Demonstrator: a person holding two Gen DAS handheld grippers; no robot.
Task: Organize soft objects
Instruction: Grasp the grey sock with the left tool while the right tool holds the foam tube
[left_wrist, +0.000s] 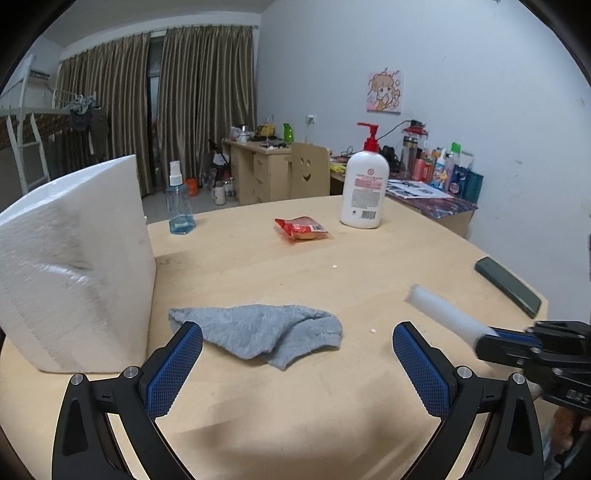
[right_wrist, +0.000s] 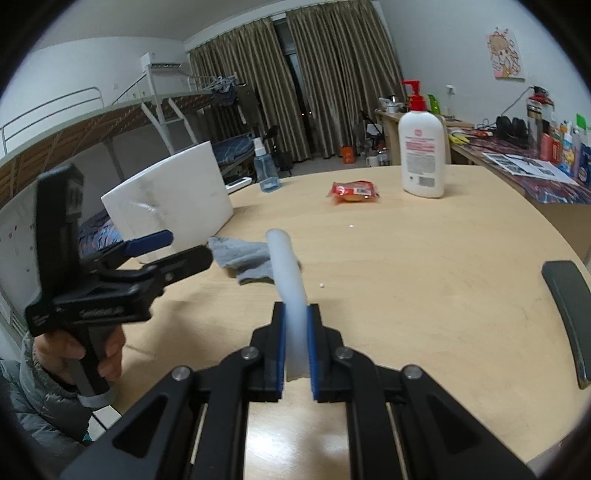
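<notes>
Right claw (right_wrist: 295, 332), pinched tight on the near end of a white foam strip (right_wrist: 286, 266) that juts forward over the counter (right_wrist: 424, 288), right of the grey cloth (left_wrist: 258, 330). The strip looks light and squashy, likely to bend if held at its tip. Left claw (left_wrist: 297, 354), spread wide and empty, hangs just before the limp cloth, best gathered mid-fold.

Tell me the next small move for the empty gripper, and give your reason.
Probably ease the left gripper forward and down onto the grey cloth. Its jaws stand open and empty with the cloth lying crumpled on the table just ahead, between the fingertips, while the right gripper is already shut on the white foam strip.
</notes>
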